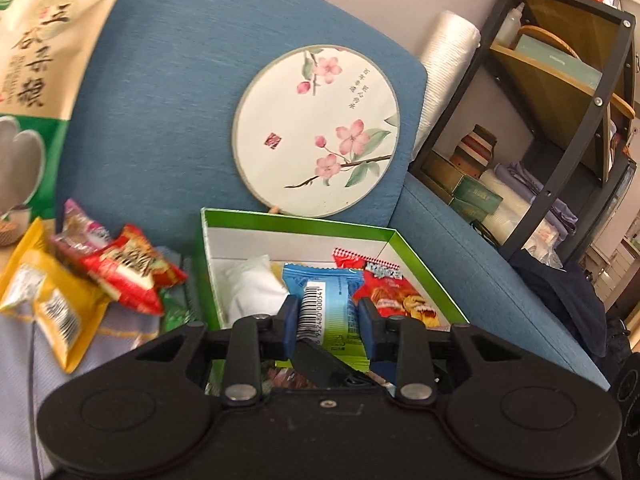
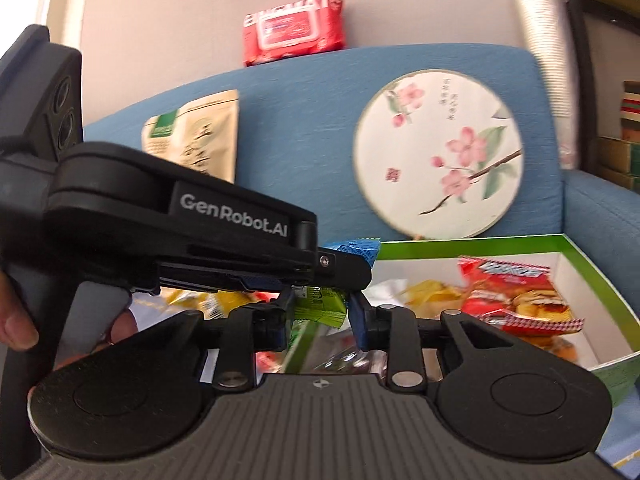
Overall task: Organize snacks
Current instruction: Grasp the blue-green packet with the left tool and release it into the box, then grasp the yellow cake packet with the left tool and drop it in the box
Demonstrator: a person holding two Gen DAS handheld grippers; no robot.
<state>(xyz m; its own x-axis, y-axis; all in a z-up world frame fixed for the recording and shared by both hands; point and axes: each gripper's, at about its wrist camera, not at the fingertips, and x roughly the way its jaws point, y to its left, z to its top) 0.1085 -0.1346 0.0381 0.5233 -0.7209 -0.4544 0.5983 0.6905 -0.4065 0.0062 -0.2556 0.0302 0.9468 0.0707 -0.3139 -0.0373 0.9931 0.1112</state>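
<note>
Green card forms the walls of an open box (image 1: 296, 222) with a white inside, resting on a blue fabric sofa (image 1: 160, 100). Inside the box lie a soft white pouch (image 1: 252, 288) at its left side and a glossy red packet (image 1: 394, 294) at its right.

Above the box, the left gripper (image 1: 328, 314) pinches a crinkly blue and green packet (image 1: 326, 304), barcode facing up, its blue pads pressed against both long edges. The right wrist view shows the same gripper from the side, level and reaching in from the left over the box's near left corner, with fingers of the person's hand (image 2: 20, 320) wrapped round its grip.

The right gripper (image 2: 320, 312) sits low in front of the box with its jaws partly apart; whether they touch the green end of the packet between them cannot be told.

Left of the box, loose packets lie in a heap: yellow (image 1: 48, 300), red (image 1: 128, 276) and brownish-pink (image 1: 80, 228). A tall beige pouch (image 1: 44, 52) stands behind the heap. Behind the box, a round paper fan (image 1: 316, 132) painted with pink blossoms leans on the sofa back.
</note>
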